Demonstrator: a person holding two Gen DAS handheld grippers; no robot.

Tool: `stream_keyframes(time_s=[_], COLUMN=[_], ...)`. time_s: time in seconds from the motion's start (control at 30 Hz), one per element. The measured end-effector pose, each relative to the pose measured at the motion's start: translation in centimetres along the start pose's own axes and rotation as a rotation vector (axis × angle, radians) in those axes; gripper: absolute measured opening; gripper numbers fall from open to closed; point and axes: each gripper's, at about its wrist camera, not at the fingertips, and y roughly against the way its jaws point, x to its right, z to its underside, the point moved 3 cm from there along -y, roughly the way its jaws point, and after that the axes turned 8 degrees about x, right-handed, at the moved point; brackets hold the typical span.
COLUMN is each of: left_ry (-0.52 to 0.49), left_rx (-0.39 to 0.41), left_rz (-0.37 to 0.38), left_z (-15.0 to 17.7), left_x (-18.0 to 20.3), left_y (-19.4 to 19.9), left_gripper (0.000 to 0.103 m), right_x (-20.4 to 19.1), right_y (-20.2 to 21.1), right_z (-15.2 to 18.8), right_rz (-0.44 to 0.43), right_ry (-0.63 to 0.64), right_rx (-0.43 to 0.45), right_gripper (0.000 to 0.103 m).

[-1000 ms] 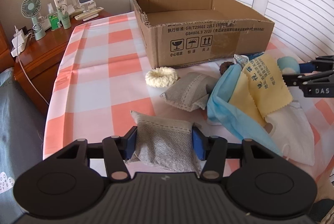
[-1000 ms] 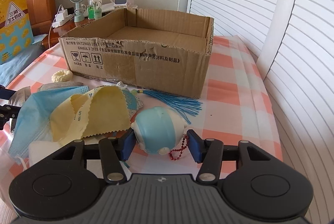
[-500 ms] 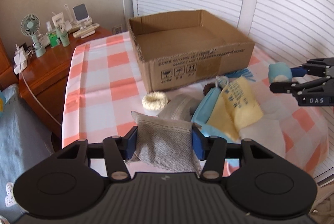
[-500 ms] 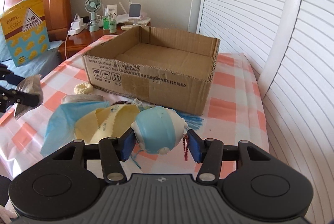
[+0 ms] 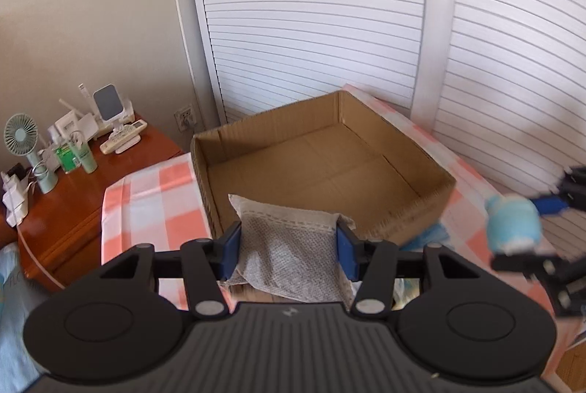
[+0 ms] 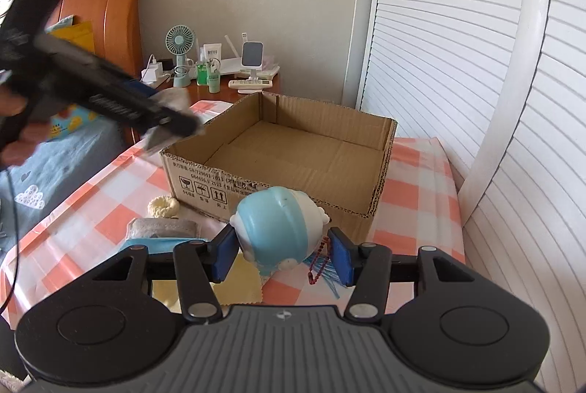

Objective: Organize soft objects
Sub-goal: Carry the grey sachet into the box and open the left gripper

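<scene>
Above a checked worktop (image 6: 91,195), left claw (image 5: 287,246) grips a sachet (image 5: 289,257), right claw (image 6: 280,254) a toy (image 6: 278,228); next, release into the box (image 6: 304,151).

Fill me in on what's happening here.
A person is tidying soft things into an empty cardboard box on a checked table. The left gripper holds a grey mesh pouch in the air near the box. The right gripper holds a blue and white plush toy in front of it. A cream scrunchie, another pouch and cloths lie on the table.
</scene>
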Motion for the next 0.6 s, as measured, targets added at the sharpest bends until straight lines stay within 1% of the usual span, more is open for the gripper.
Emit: stream_keyframes(time_s=[0.07,0.17,0.23,0.27,0.3,0.37,0.43,0.6], left_ry=[-0.002,0.020,0.041,0.049,0.053,0.051,0.040,0.059], left_rx=[-0.005,-0.026,-0.026,-0.021,-0.017,0.012,0.043,0.032], left_rz=[-0.016,-0.022,-0.048,-0.060,-0.072,-0.121,-0.148,-0.115], left_z=[-1.2,-2.6,-3.3,-3.6,-3.8,-4.2,-4.3,-3.5], left_x=[-0.3,-0.9,-1.6,-1.9,-2.2,-2.5,-2.6,-2.4], left_y=[-2.2,-5.4,-7.3,-8.1,-8.8,-9.3,-9.1,-7.0], left_gripper=[0.052,0.052,0.055,0.065,0.080,0.096,0.096,0.097], right_x=[0.2,0.7,1.1,1.3,1.4,1.6,1.6,1.6], right_y=[-0.1,-0.2,-0.2,-0.2,-0.2,-0.2,-0.2,-0.4], right_z=[-0.1,-0.2,-0.3,-0.3,-0.3,-0.3,-0.3,-0.3], right_rz=[0.006,0.015,0.023,0.026,0.030,0.033,0.036,0.035], right_ry=[0.004,0.002,-0.003,-0.008,-0.011,-0.013,-0.014,-0.015], right_rx=[-0.002,-0.003,-0.002,-0.003,-0.003,-0.002,-0.002,-0.008], right_gripper=[0.058,0.058,0.058,0.058,0.058,0.058,0.058,0.058])
